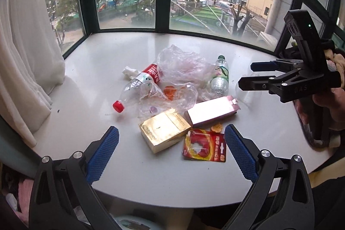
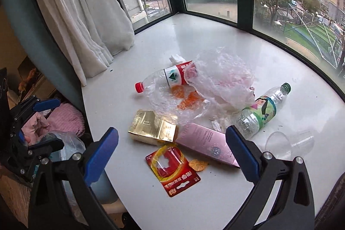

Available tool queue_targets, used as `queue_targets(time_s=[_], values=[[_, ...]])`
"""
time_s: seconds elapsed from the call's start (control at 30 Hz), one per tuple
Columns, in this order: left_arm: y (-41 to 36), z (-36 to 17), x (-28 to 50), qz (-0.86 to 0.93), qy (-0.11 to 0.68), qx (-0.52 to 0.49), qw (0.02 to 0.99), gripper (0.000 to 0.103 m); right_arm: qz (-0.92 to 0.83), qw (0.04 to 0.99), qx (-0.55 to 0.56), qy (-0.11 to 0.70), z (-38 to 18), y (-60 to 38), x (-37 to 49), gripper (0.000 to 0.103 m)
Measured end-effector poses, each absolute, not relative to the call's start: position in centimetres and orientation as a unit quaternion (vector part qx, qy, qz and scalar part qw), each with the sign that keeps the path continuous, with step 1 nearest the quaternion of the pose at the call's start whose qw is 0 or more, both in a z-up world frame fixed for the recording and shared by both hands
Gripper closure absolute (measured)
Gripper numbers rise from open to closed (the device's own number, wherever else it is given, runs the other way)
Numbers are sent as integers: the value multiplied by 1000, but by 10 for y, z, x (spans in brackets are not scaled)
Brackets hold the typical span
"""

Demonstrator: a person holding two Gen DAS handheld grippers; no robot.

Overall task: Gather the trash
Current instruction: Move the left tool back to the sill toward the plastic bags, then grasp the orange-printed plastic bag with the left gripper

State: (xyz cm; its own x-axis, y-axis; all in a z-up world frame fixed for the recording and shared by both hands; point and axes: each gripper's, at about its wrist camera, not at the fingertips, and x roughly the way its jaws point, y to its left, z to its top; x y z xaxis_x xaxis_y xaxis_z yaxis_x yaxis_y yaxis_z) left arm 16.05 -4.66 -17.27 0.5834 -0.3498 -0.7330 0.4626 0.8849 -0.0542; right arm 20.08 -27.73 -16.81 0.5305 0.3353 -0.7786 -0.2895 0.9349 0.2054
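Since nothing is gripped yet, the first pick is best made on something stiff and free of the heap. The gold box [image 1: 164, 129] lies nearest the left gripper [image 1: 171, 141], with the red blister card [image 1: 204, 148] just beside it and the pink box [image 1: 212, 110] touching its far corner. A grip across the gold box's narrow sides would likely hold well; the flat card would probably need its edge lifted first. The crumpled plastic bag [image 1: 183, 68] drapes over the red-capped bottle [image 1: 138, 87] and rests against the green-capped bottle [image 1: 221, 77], so pulling it early could drag both. A clear cup [image 2: 289, 142] lies on its side near the table [image 1: 97, 83] edge and may roll.

The left gripper is held low over the near edge, its jaws spread wide, pointing at the heap. The right gripper [image 2: 172, 150] is likewise wide and empty, and is held level at the right of the heap, aimed across the table. A bag for the trash may be the plastic seen below the table at the left gripper, but this cannot be told.
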Motion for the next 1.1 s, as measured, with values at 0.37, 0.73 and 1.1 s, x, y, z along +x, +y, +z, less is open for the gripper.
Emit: queue_targets(time_s=[0.37, 0.73, 1.1], values=[[-87, -192, 244, -232, 424, 79, 872, 8, 142, 877, 42, 458, -194, -323, 254, 6], [-88, -228, 307, -222, 464, 50, 856, 8, 174, 862, 54, 474, -217, -329, 309, 6], [-89, -271, 344, -223, 499, 39, 837, 11, 238, 799, 94, 544, -263, -297, 324, 7]])
